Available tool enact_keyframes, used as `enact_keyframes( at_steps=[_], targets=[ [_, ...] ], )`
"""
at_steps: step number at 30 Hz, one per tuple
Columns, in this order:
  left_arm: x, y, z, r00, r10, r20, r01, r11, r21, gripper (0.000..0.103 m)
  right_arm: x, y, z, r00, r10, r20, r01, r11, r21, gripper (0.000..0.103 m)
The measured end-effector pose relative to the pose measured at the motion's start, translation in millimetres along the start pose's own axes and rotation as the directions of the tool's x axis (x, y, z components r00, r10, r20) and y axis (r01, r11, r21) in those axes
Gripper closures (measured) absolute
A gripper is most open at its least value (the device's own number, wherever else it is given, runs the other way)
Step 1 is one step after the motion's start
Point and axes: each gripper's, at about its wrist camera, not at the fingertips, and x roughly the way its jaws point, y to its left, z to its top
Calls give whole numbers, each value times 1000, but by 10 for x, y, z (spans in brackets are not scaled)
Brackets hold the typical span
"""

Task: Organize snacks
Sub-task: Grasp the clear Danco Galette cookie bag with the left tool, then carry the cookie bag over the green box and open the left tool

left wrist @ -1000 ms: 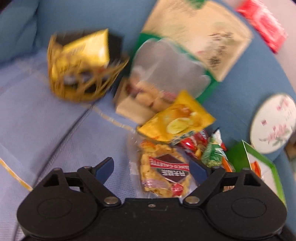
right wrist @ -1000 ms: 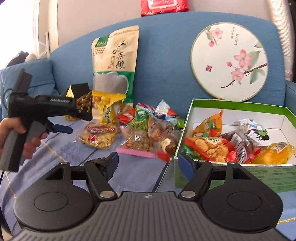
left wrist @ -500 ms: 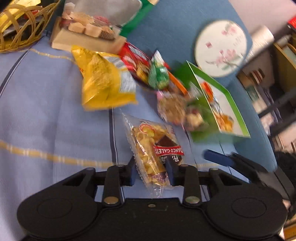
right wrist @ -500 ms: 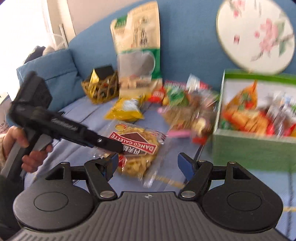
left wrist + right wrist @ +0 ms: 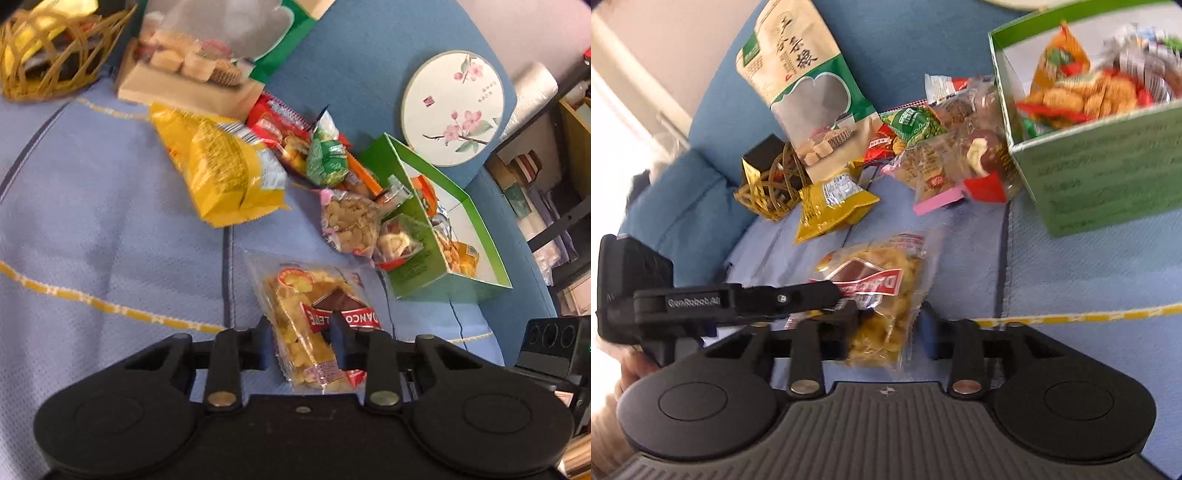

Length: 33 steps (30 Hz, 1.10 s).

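My left gripper (image 5: 301,341) is shut on a clear bag of yellow snacks with a red label (image 5: 314,314), holding it above the blue sofa seat. The same bag (image 5: 882,291) hangs in the right wrist view, pinched by the left gripper (image 5: 836,293) from the left. My right gripper (image 5: 888,328) has closed in around the bag's lower end; its fingers stand at both sides of it, and I cannot tell if they press it. A green box (image 5: 448,254) with several snacks inside sits to the right, also in the right wrist view (image 5: 1108,166).
Loose snack packs lie beside the box: a yellow bag (image 5: 225,173), a green pack (image 5: 328,158), a nut pack (image 5: 349,225). A wicker basket (image 5: 44,55) and a large beige-green pouch (image 5: 809,88) are at the back left. A round floral fan (image 5: 452,110) leans on the backrest.
The left gripper shut on the snack bag and lifted it toward the right. The right gripper came in low around the bag and its fingers narrowed.
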Motion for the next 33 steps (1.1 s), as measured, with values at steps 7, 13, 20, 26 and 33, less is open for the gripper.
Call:
enact_keyframes(
  at_steps=[7, 13, 20, 26, 33],
  targets=[
    [-88, -457, 252, 995, -80, 55, 76, 994, 73, 100, -567, 93, 207, 982, -14, 189, 35, 994, -108, 57],
    [136, -1068, 530, 986, -147, 80, 131, 976, 175, 100, -978, -144, 445, 934, -68, 350, 103, 991, -81, 57],
    [702, -1782, 778, 975, -212, 59, 188, 942, 278, 99, -1354, -566, 705, 852, -198, 484, 214, 977, 22, 57],
    [1147, -2186, 866, 977, -209, 32, 186, 922, 341, 98, -1478, -932, 834, 795, -294, 531, 263, 955, 135, 57],
    [1529, -2343, 898, 984, -171, 39, 143, 912, 384, 42, -1403, -1121, 891, 714, -384, 585, 388, 913, 125, 53]
  ],
)
